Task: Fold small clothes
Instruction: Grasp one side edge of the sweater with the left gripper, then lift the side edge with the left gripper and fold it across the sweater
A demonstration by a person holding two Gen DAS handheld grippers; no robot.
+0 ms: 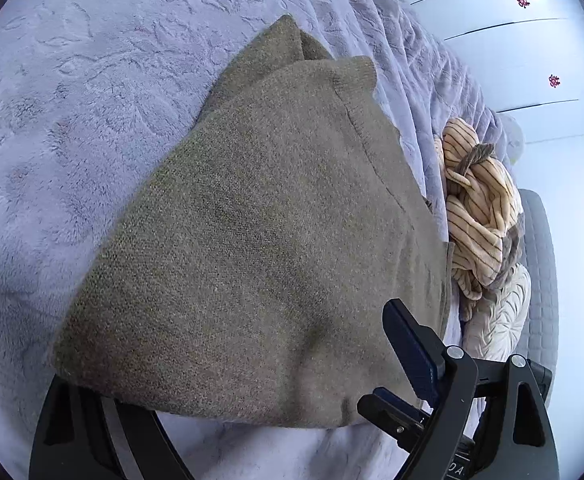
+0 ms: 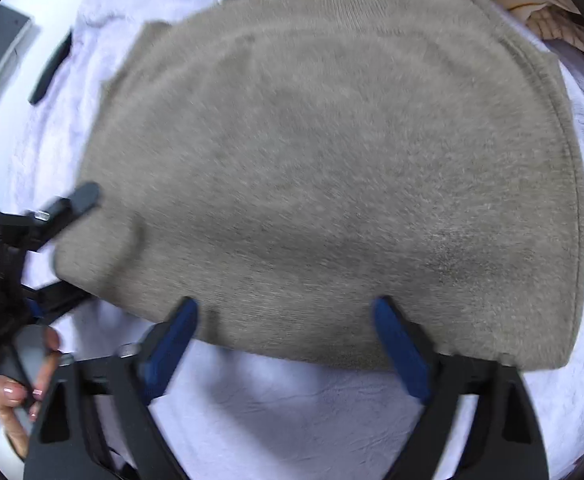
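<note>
A folded olive-brown knit garment lies flat on a lilac plush blanket. It fills the right wrist view too. My left gripper is open at the garment's near edge; its right finger lies on top of the knit and its left finger is hidden under the cloth. It shows at the left of the right wrist view, straddling the garment's left edge. My right gripper is open, its blue pads resting at the garment's near edge.
A crumpled cream striped garment lies on the blanket beyond the knit, also at the top right of the right wrist view. A white embossed cushion sits beside it. White wardrobe doors stand behind. A dark flat object lies at the blanket's edge.
</note>
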